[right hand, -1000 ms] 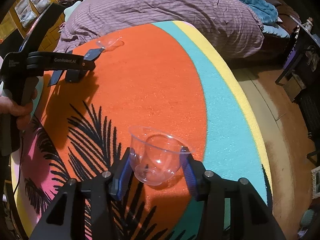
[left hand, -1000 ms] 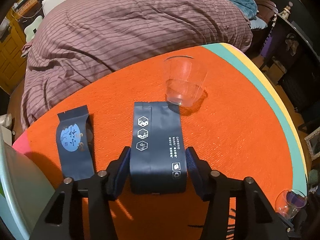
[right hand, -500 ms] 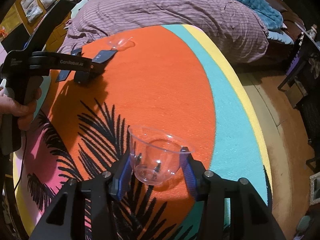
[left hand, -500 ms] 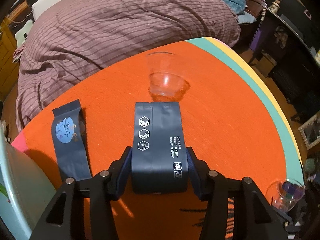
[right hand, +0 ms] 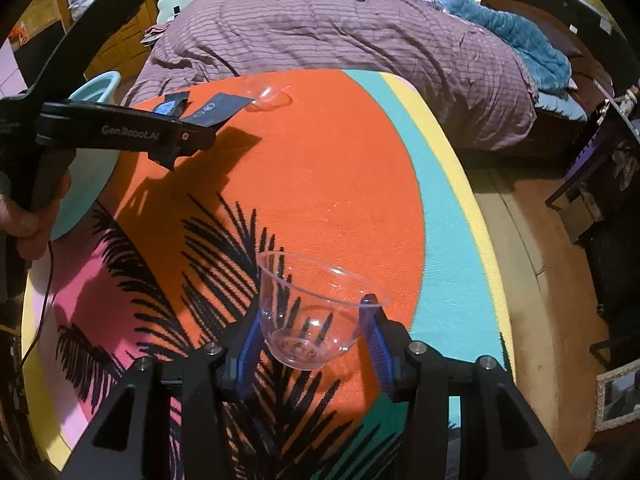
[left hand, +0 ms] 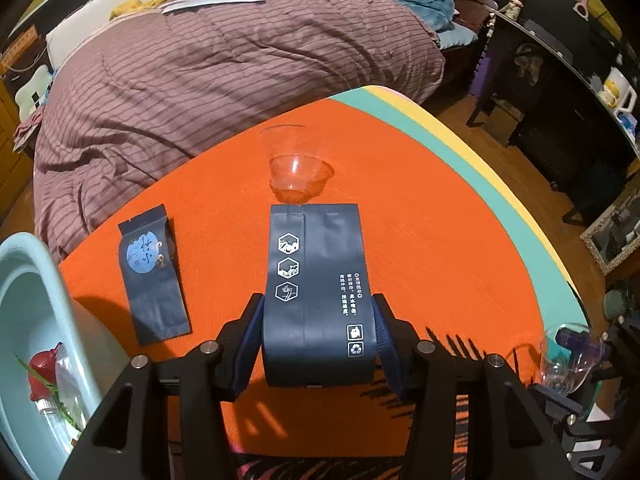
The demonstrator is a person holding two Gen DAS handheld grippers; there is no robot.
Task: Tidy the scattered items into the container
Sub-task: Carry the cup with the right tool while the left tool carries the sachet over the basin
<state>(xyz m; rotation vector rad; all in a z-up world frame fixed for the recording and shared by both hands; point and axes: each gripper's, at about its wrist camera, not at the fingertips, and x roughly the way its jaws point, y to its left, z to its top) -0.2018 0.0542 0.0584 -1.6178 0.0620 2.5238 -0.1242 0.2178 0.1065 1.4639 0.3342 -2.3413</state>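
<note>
My left gripper [left hand: 318, 340] is shut on a dark blue foil pouch [left hand: 318, 292] with white icons, held above the orange rug. A second dark blue pouch [left hand: 154, 276] with a pale blue round label lies flat on the rug to its left. Beyond the held pouch a clear plastic cup [left hand: 296, 168] stands on the rug. The light blue basin [left hand: 52, 320] sits at the left edge, with a red item [left hand: 42, 372] inside. My right gripper [right hand: 310, 336] is shut on another clear plastic cup [right hand: 314, 308], lifted above the palm-leaf rug. The right wrist view shows the left gripper [right hand: 200, 124] with its pouch.
A bed with a striped purple-brown duvet [left hand: 224, 68] borders the rug at the back. Beyond the teal and yellow rug border [right hand: 448, 208] lies wooden floor, with dark furniture [left hand: 560, 120] to the right. A person's hand [right hand: 28, 220] grips the left tool's handle.
Both grippers have risen with their loads. The left one has also shifted so the basin shows more at the left; the standing cup looks further away.
</note>
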